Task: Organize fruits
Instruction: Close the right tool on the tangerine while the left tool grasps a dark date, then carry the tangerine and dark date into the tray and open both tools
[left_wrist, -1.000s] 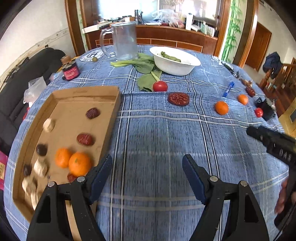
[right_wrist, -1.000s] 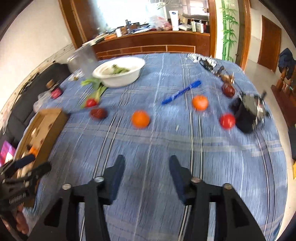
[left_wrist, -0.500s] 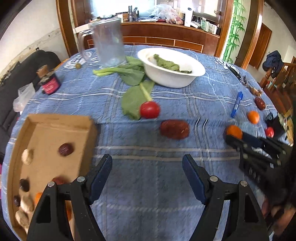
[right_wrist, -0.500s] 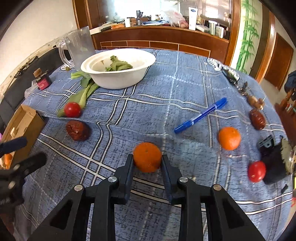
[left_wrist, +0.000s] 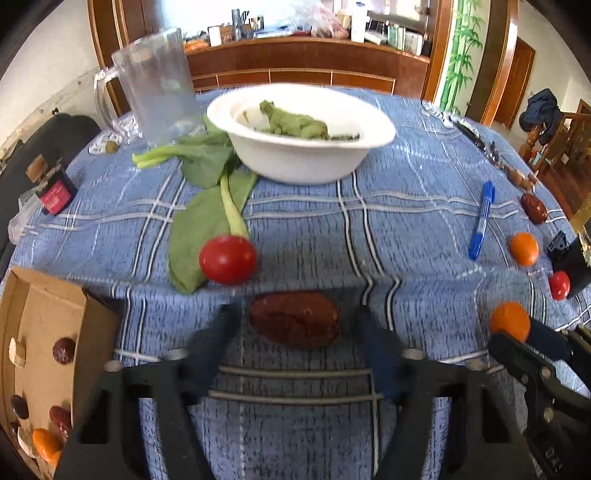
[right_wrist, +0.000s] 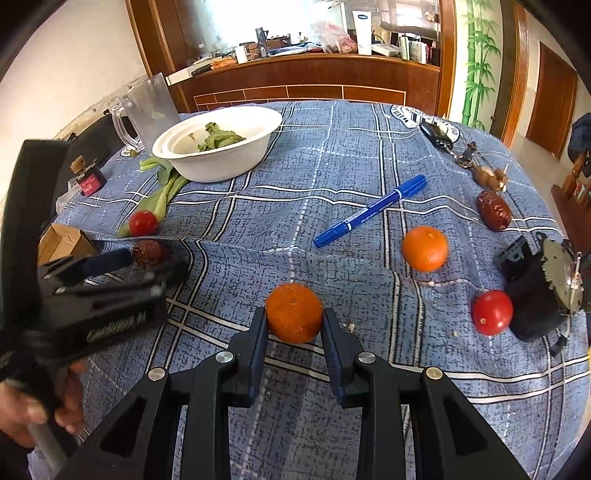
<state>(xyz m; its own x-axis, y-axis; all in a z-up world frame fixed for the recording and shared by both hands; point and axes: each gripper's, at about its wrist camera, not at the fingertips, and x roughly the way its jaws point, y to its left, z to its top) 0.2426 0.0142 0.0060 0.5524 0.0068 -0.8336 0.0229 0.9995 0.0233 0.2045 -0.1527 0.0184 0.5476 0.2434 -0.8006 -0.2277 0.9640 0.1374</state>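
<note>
My right gripper is shut on an orange mandarin that rests on the blue checked tablecloth; it also shows in the left wrist view. My left gripper is open, its fingers on either side of a dark red date, apart from it. A cherry tomato lies just beyond the date. The cardboard tray at the left holds dates, mandarins and pale pieces. A second mandarin, another tomato and another date lie at the right.
A white bowl with greens stands at the back, with leafy greens beside it and a clear jug behind. A blue marker, a black device, keys and a small red-labelled bottle lie around.
My left gripper moved forward until its open fingers flank the date. My right gripper stays closed on the mandarin, which was loose between open fingers one second ago.
</note>
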